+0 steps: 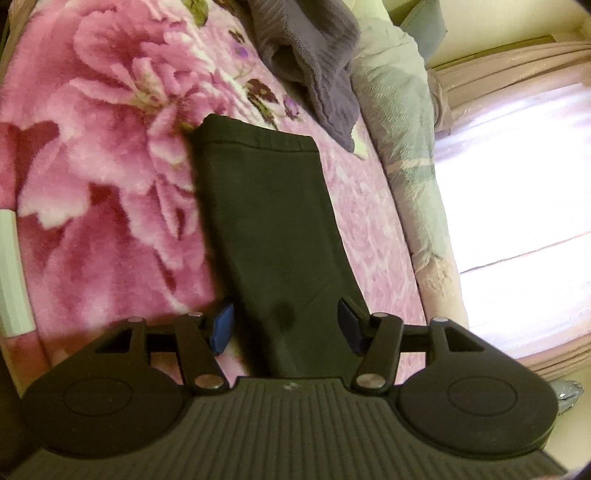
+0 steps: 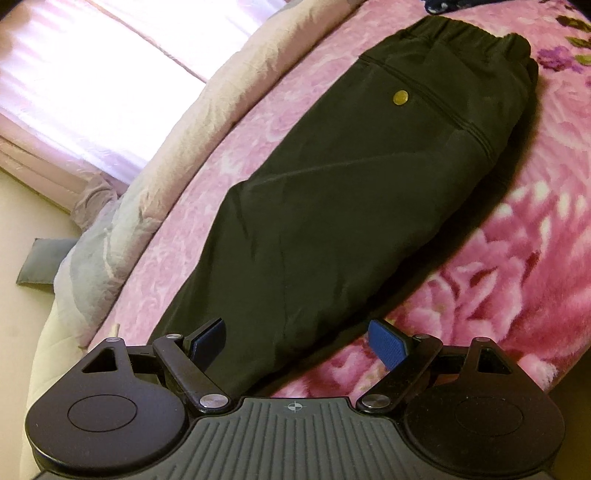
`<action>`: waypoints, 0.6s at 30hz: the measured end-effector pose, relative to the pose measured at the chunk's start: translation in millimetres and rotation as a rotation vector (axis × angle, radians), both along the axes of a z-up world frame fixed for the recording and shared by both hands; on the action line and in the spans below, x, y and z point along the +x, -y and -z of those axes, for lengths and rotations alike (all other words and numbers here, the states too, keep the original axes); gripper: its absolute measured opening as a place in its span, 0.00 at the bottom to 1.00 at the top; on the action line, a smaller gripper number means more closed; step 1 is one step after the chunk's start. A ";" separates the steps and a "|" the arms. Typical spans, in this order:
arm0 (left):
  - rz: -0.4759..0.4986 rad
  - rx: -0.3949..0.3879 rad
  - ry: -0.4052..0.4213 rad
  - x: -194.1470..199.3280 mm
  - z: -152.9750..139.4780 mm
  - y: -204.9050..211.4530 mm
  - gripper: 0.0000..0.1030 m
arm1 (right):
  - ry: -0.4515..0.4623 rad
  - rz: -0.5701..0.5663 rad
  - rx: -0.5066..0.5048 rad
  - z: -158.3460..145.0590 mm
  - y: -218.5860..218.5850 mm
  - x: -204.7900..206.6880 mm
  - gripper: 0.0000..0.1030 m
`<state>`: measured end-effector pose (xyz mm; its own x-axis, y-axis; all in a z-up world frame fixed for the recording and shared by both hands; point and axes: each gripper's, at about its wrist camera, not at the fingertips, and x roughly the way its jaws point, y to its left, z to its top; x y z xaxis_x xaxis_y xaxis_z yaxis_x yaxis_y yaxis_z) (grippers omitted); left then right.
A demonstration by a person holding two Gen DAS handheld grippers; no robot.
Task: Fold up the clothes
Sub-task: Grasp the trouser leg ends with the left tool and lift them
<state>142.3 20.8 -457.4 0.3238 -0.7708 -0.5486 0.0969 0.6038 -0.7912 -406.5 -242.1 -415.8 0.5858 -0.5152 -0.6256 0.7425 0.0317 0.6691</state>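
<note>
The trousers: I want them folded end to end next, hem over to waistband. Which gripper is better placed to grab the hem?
Probably the left gripper: open, facing the hem end of the trousers. The right gripper faces the waistband.

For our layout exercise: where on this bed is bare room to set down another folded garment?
Bare pink blanket lies open beside the black trousers, on the side away from the window. A narrower strip runs between the trousers and the crumpled quilt. Crowded past the hem, around the grey garment.

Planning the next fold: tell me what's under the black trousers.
The trousers lie flat on a pink floral blanket, which shows all round them. Whatever is directly beneath the cloth is covered.
</note>
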 end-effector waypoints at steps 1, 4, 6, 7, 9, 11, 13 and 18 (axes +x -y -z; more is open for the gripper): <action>0.001 -0.003 0.012 -1.2 -0.2 0.8 0.52 | 0.000 0.001 0.003 1.5 -0.2 -0.6 0.84; 0.009 0.007 0.052 -3.6 0.0 4.6 0.32 | 0.001 0.005 0.010 4.1 0.3 -2.8 0.84; 0.017 0.033 0.081 -5.6 2.3 5.8 0.17 | 0.002 0.009 0.009 4.7 -0.5 -5.2 0.84; 0.024 0.046 0.096 -6.5 2.3 5.5 0.16 | 0.001 0.013 0.008 4.5 -1.6 -7.2 0.84; 0.045 0.082 0.137 -8.8 -1.6 6.6 0.12 | -0.001 0.020 0.006 4.1 -3.7 -11.0 0.84; 0.104 0.157 0.243 -13.7 -19.2 17.5 0.10 | -0.007 0.031 0.003 3.1 -4.6 -15.6 0.84; 0.169 0.197 0.373 -23.6 -44.6 31.8 0.09 | -0.013 0.043 -0.003 1.8 -4.8 -20.4 0.84; 0.405 0.216 0.782 -85.6 -105.8 70.1 0.08 | -0.023 0.076 -0.024 -2.6 -5.9 -31.6 0.84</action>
<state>56.7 -49.3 -351.6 0.3913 -0.8125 -0.4321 0.7960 0.5345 -0.2840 -438.1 -236.2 -413.1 0.5301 -0.5723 -0.6257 0.7585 -0.0098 0.6516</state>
